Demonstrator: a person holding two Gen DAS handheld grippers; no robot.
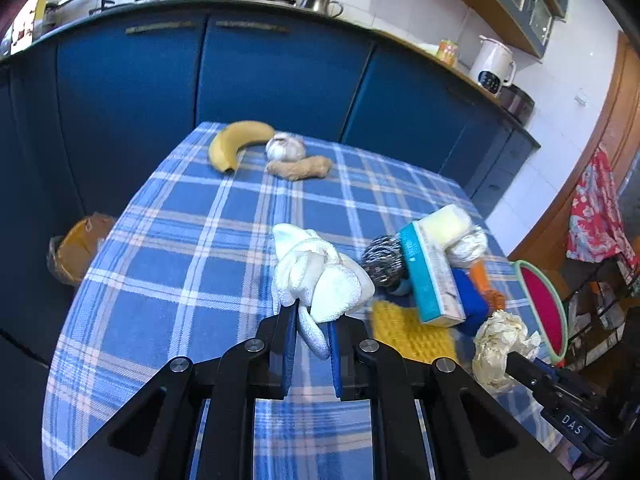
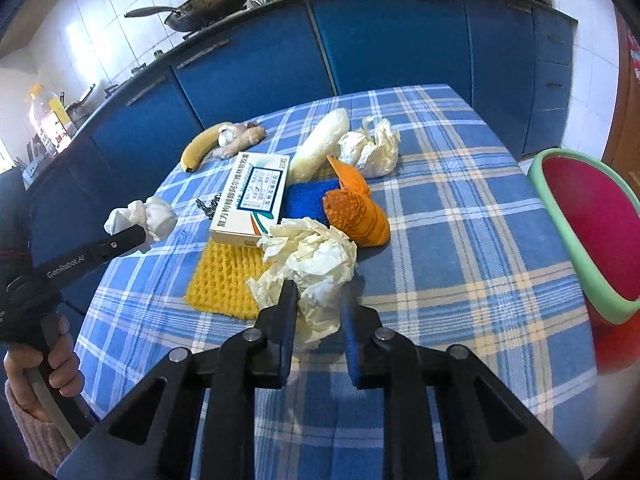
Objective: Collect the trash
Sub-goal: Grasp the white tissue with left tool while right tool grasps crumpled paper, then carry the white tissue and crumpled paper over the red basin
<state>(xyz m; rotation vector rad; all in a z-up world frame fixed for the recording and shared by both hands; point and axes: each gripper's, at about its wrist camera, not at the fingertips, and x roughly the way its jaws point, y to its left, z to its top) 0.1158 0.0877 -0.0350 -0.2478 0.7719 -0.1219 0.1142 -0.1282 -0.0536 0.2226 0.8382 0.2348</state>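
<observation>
Collecting: both grippers have trash in hand at once; nothing shows inside the bin yet, as far as its visible wall tells.
Left gripper (image 1: 314,334): jaws narrow, clamped on a white tissue wad (image 1: 320,276), which sits at centre of the left view and, in the right view, hangs off the cloth at centre left.
Right gripper (image 2: 318,320): jaws partly drawn in around a crumpled paper ball (image 2: 316,260) at lower centre of the right view; the left pad touches it, the right pad is blurred, so a firm grip is likely but not certain. The ball seems to rest on the cloth.
Bin (image 2: 560,216): red inside, green rim, at the right edge of the right view, beside the table; I judge it the drop place.
Left to collect: a second crumpled paper (image 2: 370,148) in the upper centre, well apart from both grippers.
Unclear items: box (image 2: 252,196), orange cloth (image 2: 356,208), yellow mat (image 2: 224,280), blue cloth (image 2: 306,198), sponge (image 2: 320,148), scourer (image 1: 384,258); trash or not, I cannot tell.
Likely staying: banana (image 1: 236,142), garlic (image 1: 286,146), ginger (image 1: 300,168), upper centre of the left view.
Table (image 2: 460,280): blue checked cloth.
Progress: early; two pieces gripped, none binned that shows, one paper waiting.
</observation>
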